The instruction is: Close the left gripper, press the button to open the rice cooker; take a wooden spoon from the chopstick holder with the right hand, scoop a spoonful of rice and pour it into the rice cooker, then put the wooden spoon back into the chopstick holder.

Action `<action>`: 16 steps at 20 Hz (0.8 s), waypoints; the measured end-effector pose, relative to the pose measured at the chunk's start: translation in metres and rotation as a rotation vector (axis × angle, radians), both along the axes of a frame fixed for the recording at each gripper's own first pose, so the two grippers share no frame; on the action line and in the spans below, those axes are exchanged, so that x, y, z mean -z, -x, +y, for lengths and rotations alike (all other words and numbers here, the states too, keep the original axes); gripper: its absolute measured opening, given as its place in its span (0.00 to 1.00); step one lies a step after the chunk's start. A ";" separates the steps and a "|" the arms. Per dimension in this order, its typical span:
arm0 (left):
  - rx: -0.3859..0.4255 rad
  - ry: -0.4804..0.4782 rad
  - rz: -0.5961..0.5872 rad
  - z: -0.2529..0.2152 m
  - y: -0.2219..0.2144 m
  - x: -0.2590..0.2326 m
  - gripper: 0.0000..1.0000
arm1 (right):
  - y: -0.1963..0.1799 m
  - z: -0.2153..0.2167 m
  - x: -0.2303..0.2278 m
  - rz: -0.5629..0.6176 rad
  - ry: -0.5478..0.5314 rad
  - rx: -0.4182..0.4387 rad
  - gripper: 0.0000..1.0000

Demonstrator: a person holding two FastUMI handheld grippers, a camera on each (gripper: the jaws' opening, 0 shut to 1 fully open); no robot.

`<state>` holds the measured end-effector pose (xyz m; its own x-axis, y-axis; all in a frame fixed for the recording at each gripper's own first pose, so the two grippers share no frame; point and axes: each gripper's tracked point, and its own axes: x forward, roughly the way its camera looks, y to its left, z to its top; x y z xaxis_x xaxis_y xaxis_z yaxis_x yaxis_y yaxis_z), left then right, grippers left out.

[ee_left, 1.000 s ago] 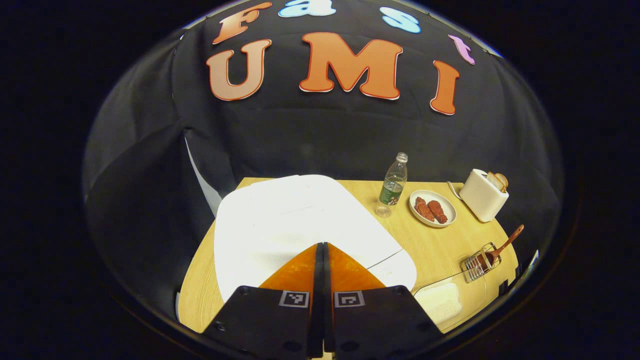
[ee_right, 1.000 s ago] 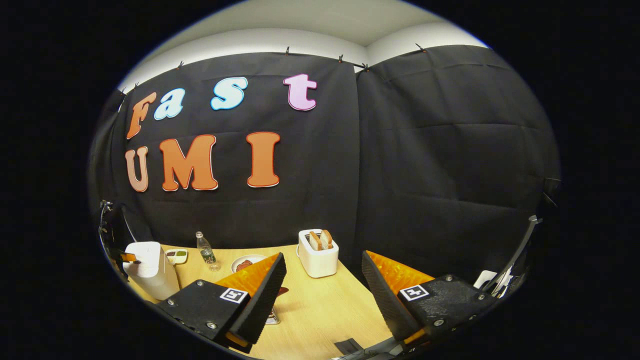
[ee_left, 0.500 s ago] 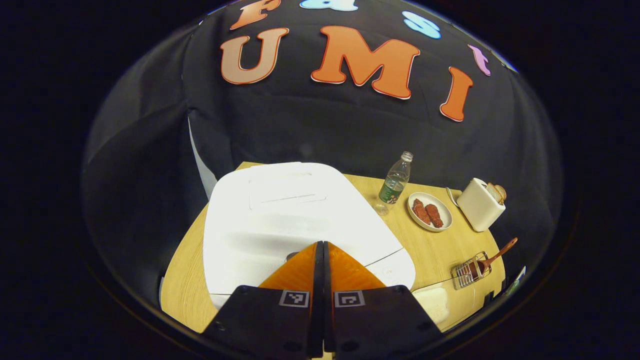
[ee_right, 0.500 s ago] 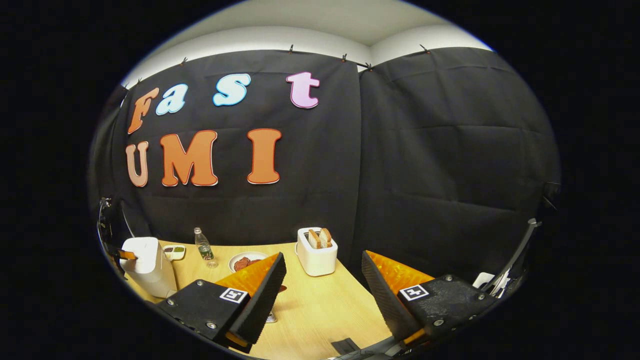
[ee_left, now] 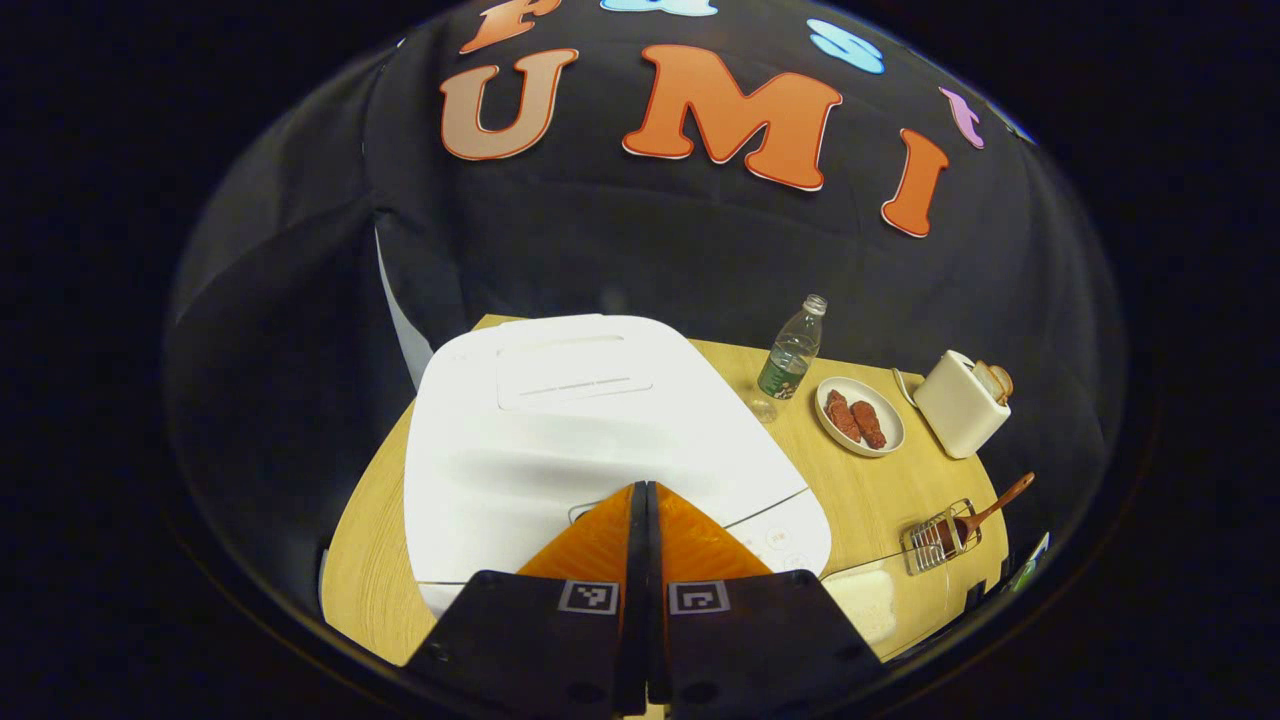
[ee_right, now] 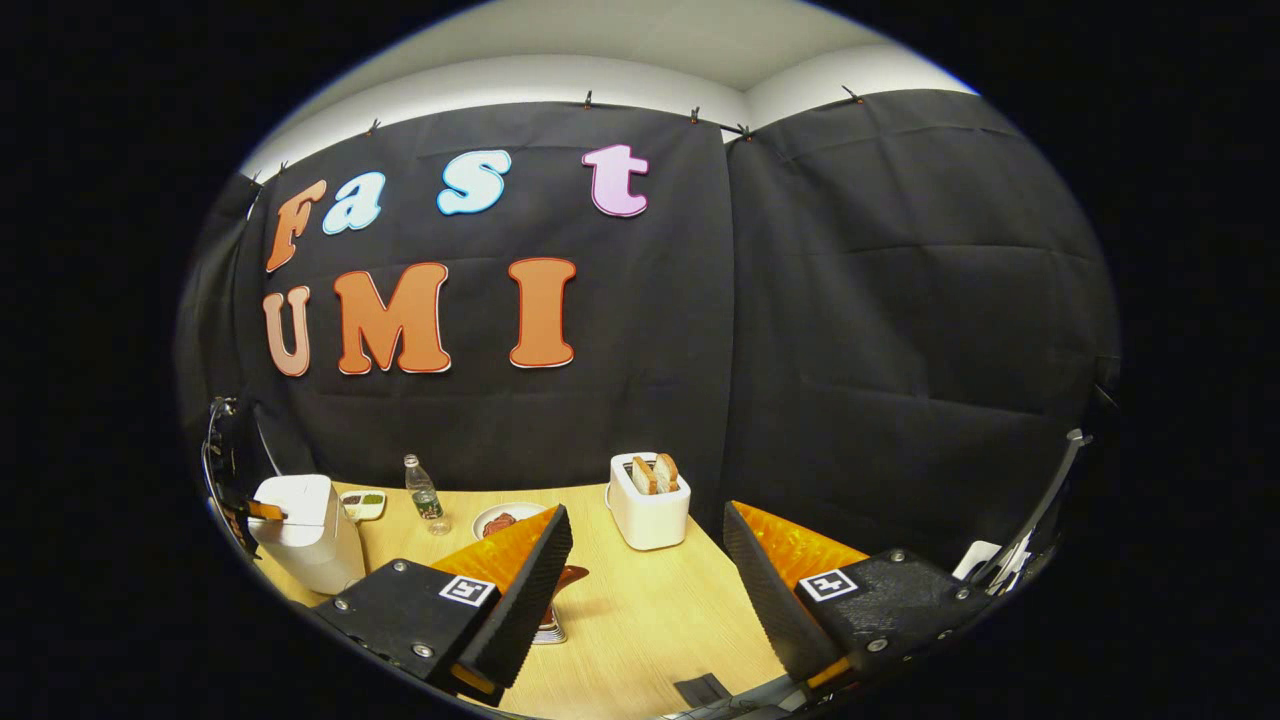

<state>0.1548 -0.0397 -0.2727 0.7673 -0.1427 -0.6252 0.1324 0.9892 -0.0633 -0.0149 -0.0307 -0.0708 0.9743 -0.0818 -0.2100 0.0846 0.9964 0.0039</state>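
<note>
A white rice cooker [ee_left: 590, 430] sits on a pale wooden counter [ee_left: 880, 500] with its lid down. It serves as the landmark here.

In the left gripper view, the left gripper [ee_left: 643, 520] is directly over the cooker's front edge. Its jaws are pressed together with nothing between them, and their tips sit at the small button on the front of the lid. Whether they touch the button cannot be told.

To the right of the cooker, well apart from it, a wire chopstick holder [ee_left: 935, 540] stands near the counter's edge, with a wooden spoon [ee_left: 985, 510] in it, handle slanting up and out. A clear container of white rice [ee_left: 870, 605] lies just beside the cooker's front right corner.

Behind and to the right of the cooker stand a plastic bottle [ee_left: 790, 355], then a plate [ee_left: 860, 415] with two pieces of reddish food, then a white toaster [ee_left: 960, 400] with bread in its slots.

In the right gripper view, the right gripper [ee_right: 645, 575] hovers above the counter, far to the right of the cooker [ee_right: 305, 530]. Its jaws are spread wide and hold nothing.
</note>
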 end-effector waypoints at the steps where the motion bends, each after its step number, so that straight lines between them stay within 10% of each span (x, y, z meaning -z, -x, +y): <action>1: -0.004 0.004 -0.035 -0.001 -0.002 -0.015 0.05 | -0.001 -0.001 -0.001 -0.005 0.000 -0.002 0.95; 16: -0.072 0.091 -0.520 -0.001 0.067 -0.255 0.05 | -0.040 0.025 0.052 0.039 -0.184 -0.090 0.95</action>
